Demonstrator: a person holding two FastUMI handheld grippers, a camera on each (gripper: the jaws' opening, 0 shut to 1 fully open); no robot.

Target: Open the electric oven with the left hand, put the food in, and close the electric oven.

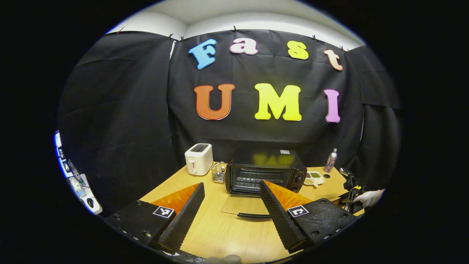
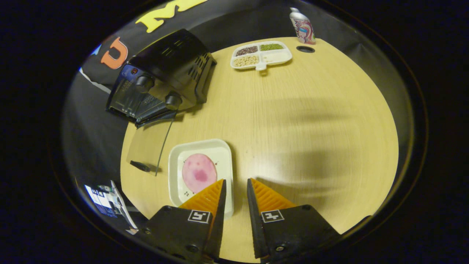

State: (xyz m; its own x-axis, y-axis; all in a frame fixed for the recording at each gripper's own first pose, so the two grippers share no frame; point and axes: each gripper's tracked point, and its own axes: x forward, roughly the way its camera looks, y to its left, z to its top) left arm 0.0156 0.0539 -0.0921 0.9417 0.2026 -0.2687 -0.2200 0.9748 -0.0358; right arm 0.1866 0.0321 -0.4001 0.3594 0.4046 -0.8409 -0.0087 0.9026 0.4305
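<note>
Black electric oven (image 1: pixel 265 170) ahead of left tool (image 1: pixel 232 209), glass door (image 1: pixel 242 204) down; left tool wide open, empty. White square tray (image 2: pixel 200 172) with pink food (image 2: pixel 199 172) just ahead-left of right tool (image 2: pixel 236 190); right tool narrowly open, over tray's right rim, nearer hand.

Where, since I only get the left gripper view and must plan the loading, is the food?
Observer: A round pink slice lies on a white square plate on the table.
Operator: How near the oven?
Observer: The plate sits just beside the open glass door of the electric oven, apart from it.
Operator: Does the right gripper have it?
Observer: Not clamped: the right gripper straddles the plate's near rim, a narrow gap showing between the fingers.
</note>
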